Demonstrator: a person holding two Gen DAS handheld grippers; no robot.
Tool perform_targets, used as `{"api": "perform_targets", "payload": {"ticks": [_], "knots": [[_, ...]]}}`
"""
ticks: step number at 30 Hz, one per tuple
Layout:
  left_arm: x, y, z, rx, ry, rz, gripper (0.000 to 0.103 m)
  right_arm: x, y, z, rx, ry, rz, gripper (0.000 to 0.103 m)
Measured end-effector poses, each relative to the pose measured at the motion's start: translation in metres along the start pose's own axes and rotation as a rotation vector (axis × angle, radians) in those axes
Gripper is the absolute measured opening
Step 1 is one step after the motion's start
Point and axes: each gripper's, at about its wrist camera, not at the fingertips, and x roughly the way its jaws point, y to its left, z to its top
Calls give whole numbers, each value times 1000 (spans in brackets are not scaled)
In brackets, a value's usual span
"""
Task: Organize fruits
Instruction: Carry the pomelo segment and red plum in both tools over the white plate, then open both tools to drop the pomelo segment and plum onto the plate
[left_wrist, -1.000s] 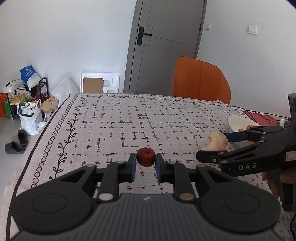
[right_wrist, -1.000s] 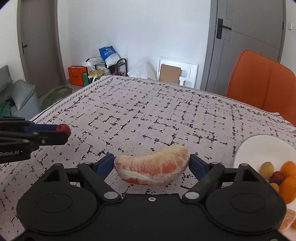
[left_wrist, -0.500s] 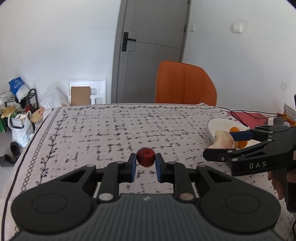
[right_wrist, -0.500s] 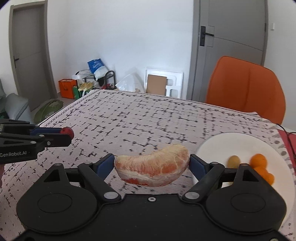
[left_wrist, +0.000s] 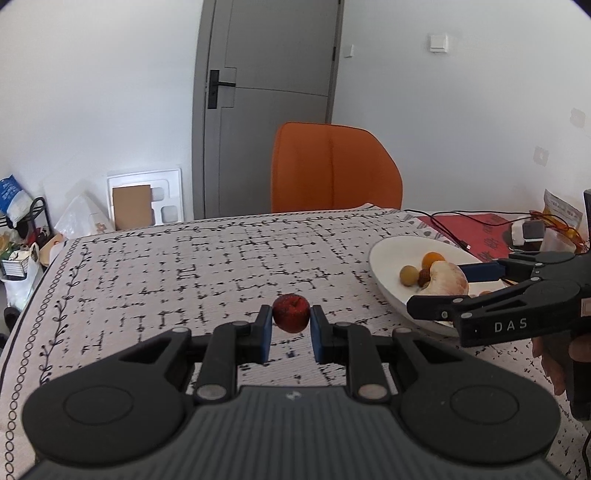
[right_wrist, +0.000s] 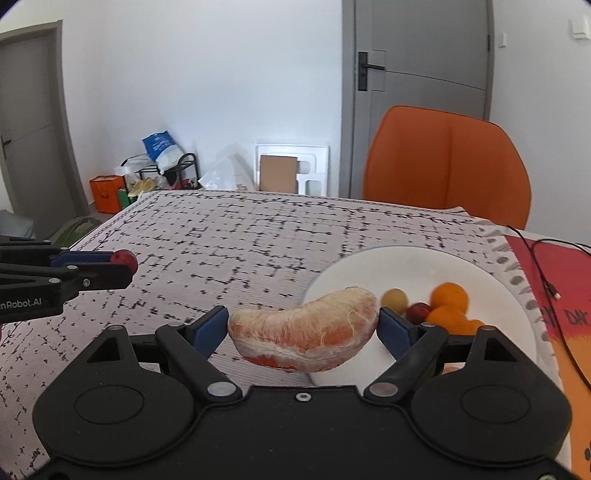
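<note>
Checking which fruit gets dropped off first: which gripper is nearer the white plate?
Right. The right gripper, shut on the pomelo segment, is at the white plate's near rim. The left gripper, gripping a small red fruit, is farther left over the tablecloth.

A small dark-red fruit (left_wrist: 291, 313), round with a dimpled top, is clamped upright between the blue pads of the left tool (left_wrist: 291, 325), clear above the table. A peeled pomelo segment (right_wrist: 304, 328), pale pink with white pith and curved like a crescent, lies crosswise with its ends pinched by the right tool (right_wrist: 304, 330), over the 9 o'clock rim of the white plate (right_wrist: 369, 266). On the plate a yellow-green fruit (right_wrist: 394, 299), a small red one (right_wrist: 419, 311) and oranges (right_wrist: 448, 295) cluster together
</note>
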Motion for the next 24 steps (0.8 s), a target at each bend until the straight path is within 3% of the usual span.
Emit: {"api": "perform_targets", "payload": {"ticks": [14, 24], "knots": [[20, -36, 8, 54, 20, -39, 20, -6, -41, -13, 110, -46, -65, 88], [40, -65, 12, 101, 37, -78, 20, -17, -66, -26, 170, -40, -63, 89]]}}
